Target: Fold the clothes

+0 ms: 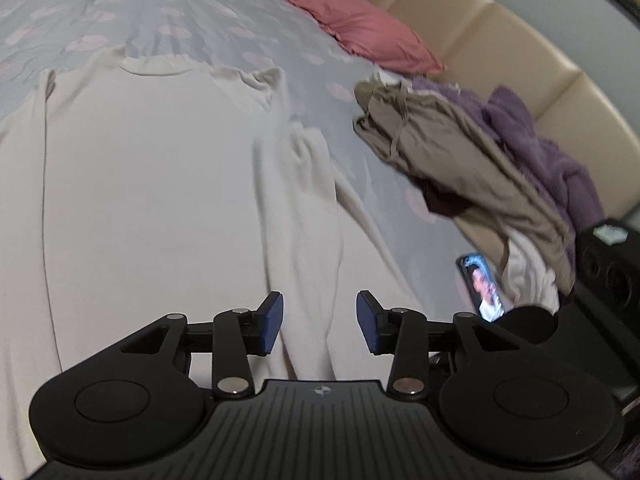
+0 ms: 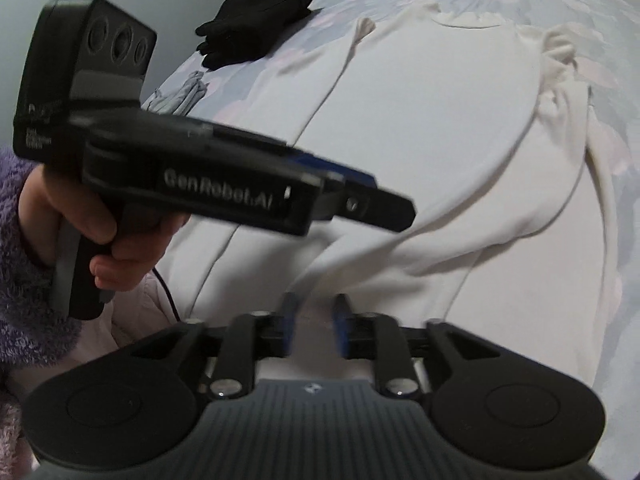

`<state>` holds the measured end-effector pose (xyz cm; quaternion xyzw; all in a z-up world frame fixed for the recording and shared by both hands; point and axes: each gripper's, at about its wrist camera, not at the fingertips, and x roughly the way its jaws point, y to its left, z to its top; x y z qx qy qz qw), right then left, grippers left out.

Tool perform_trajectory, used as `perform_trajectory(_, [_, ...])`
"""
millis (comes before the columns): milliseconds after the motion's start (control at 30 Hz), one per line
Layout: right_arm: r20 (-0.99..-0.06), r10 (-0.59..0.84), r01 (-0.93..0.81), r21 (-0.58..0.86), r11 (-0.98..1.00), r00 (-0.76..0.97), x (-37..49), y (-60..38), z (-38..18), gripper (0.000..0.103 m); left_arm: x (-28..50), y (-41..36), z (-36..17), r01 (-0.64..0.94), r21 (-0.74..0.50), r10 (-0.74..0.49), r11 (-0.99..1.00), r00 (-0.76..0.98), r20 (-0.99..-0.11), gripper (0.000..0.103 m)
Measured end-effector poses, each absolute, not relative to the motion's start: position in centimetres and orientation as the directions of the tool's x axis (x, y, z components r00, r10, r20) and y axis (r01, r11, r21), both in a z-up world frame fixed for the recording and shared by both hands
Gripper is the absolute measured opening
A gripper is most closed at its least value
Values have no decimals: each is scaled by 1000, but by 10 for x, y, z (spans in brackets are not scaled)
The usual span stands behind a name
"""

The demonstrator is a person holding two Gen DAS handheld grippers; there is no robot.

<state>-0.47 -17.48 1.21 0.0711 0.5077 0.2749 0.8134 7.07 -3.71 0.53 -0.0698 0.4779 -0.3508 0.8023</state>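
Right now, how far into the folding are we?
Early. Done: the white top lies spread flat on the bed, no fold visible. In hand: nothing; the left claw is open above its sleeve and the right claw open near its hem. Left: every fold, plus the tan and purple pile.

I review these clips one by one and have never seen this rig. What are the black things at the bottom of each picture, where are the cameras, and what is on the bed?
There is no robot. A person holds one handheld tool in each hand, and a fisheye camera on each looks forward along its two blue-padded fingers. The left view shows the left tool, open and empty above a white garment spread flat on the bedspread. The right view shows the right tool, open, with a fold of that garment lying between its fingers. Also there: the left tool seen from the side, gripped by a hand. Nearby lie a pile of clothes, a pink pillow, a phone and a black garment.
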Motion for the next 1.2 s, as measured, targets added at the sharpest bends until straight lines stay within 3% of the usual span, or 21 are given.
perform_trajectory(367, [-838,341,-286,233,929,426,9,-213,3,34,63,-51,-18,509,-355,-527,784,242,-815,41])
perform_trajectory(433, [-833,309,-237,221,946,459,17,-230,4,34,62,-50,-21,513,-343,-511,787,231,-828,32])
perform_trajectory(500, [-823,274,-183,210,961,497,26,-248,5,34,63,-48,-23,511,-339,-501,790,220,-837,14])
perform_trajectory(600, [-811,209,-109,179,978,547,41,-270,6,34,67,-42,-22,492,-371,-523,787,214,-825,6])
perform_trajectory(900, [-773,113,26,165,986,624,91,-309,-2,34,85,10,18,371,-608,-711,702,315,-629,5])
perform_trajectory(1200, [-771,139,-52,137,989,621,132,-299,-16,34,91,54,4,226,-586,-624,778,384,-681,5])
